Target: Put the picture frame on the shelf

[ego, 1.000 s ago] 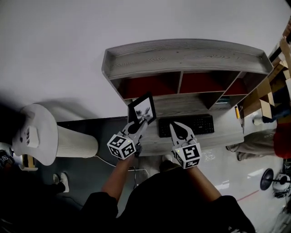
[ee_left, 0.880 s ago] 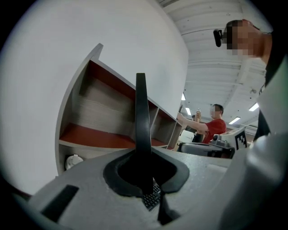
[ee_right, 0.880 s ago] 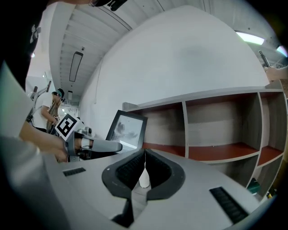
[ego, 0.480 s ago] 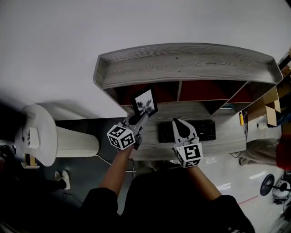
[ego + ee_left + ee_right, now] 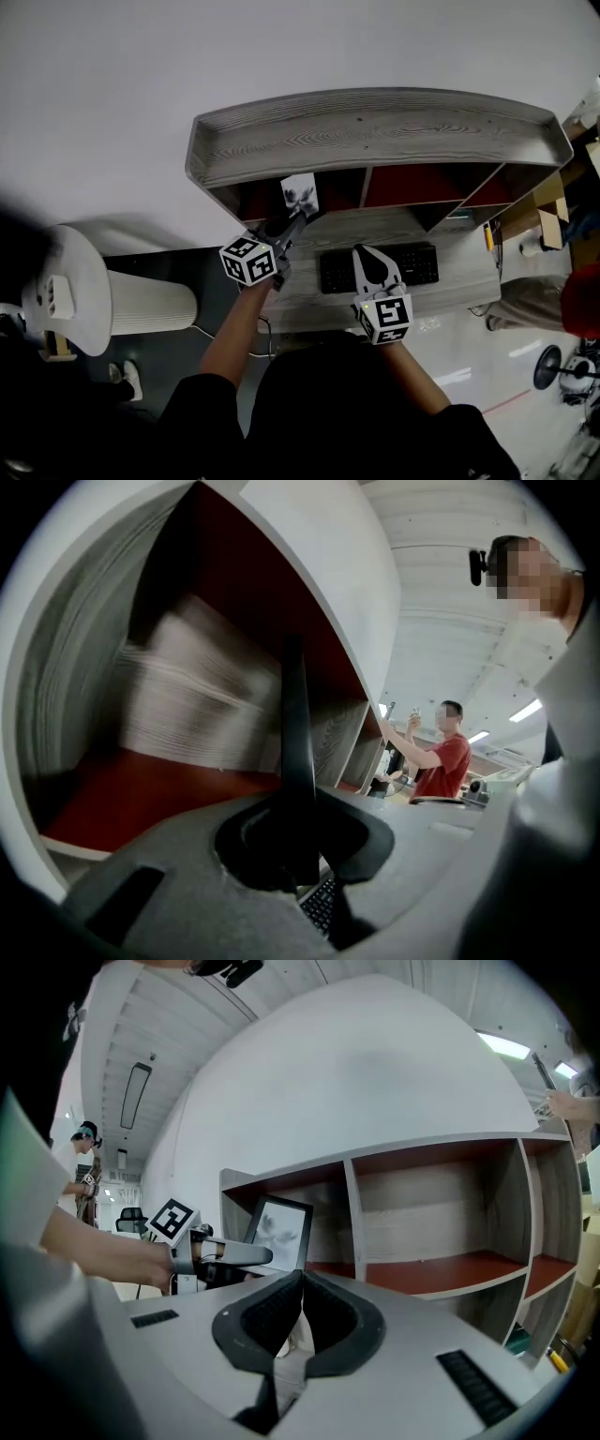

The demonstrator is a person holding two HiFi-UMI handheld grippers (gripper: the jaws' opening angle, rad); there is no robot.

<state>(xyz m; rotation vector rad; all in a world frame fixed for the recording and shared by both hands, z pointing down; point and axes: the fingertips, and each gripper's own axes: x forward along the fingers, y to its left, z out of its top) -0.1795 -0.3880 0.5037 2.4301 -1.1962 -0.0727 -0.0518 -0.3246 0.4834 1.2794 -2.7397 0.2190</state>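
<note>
Picture frame (image 5: 300,194): black border, pale print, held upright at the mouth of the shelf's (image 5: 375,131) left compartment (image 5: 258,195). From the head view its upper edge sits just under the shelf's top board. The right gripper view shows it (image 5: 278,1232) standing in front of the compartment's red back panel, leaning a little. Its bottom edge is hidden behind the gripper body, so I cannot tell whether it touches the compartment floor.

Left gripper (image 5: 291,223): jaws nearly together, clamped on the frame's lower edge. Its own view shows the frame edge-on (image 5: 295,761) as a thin dark blade rising from between the pads, with the red compartment floor and grey wood wall beyond. The arm reaches forward over the desk (image 5: 450,291).

Right gripper (image 5: 366,258): low over the keyboard (image 5: 375,267), well apart from the frame. Jaws closed tip to tip (image 5: 300,1279), nothing held.

The middle compartment (image 5: 431,1222) faces the right gripper, with red floor and pale wood back.

Background, left gripper view: a person in a red shirt (image 5: 441,752) stands far off, arms raised.
</note>
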